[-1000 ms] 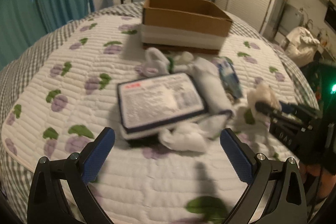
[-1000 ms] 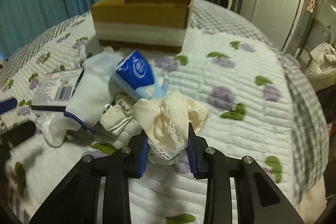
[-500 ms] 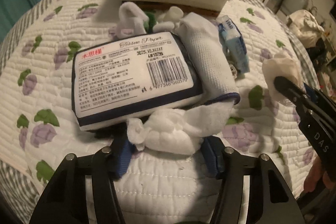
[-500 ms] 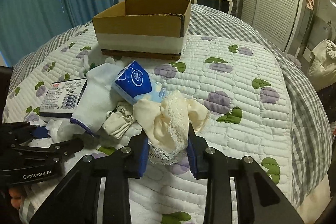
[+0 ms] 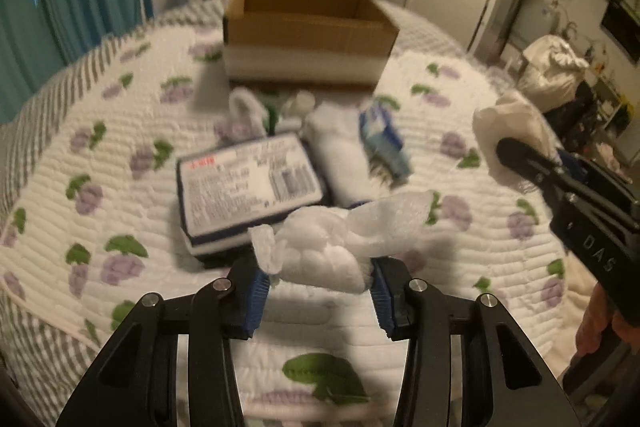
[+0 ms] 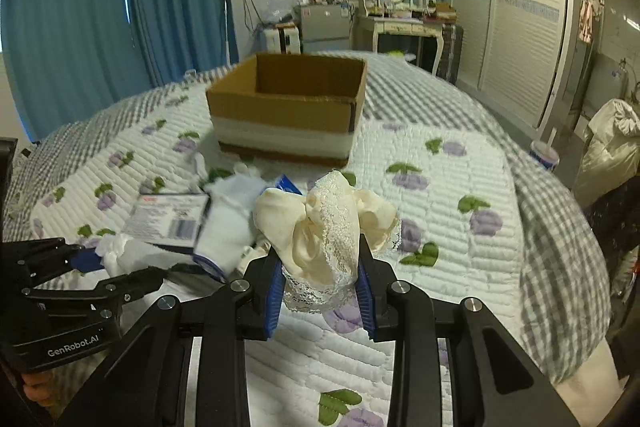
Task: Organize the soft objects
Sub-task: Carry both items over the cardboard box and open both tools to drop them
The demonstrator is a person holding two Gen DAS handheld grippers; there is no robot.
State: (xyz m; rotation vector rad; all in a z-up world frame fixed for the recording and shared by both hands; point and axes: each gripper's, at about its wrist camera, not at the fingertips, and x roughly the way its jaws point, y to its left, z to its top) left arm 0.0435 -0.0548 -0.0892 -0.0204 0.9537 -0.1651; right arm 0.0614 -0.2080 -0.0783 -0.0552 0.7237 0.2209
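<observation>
My left gripper (image 5: 318, 285) is shut on a crumpled white cloth (image 5: 340, 239) and holds it above the quilt. My right gripper (image 6: 318, 281) is shut on a cream lace cloth (image 6: 328, 227), lifted off the bed; it also shows in the left wrist view (image 5: 508, 131). An open cardboard box (image 6: 288, 107) stands further back on the bed. A tissue paper pack (image 5: 248, 183), a white sock (image 5: 344, 155) and a blue tissue packet (image 5: 384, 139) lie between the grippers and the box.
The bed has a white quilt with purple grape prints (image 6: 460, 195). Blue curtains (image 6: 120, 7) hang at the left. A dresser with a mirror (image 6: 396, 7) and a wardrobe (image 6: 516, 19) stand behind the bed. A stuffed bag (image 6: 612, 147) sits at the right.
My left gripper closed on the white cloth and lifted it off the bed. My right gripper rose with the cream lace cloth, and the box now looks further away.
</observation>
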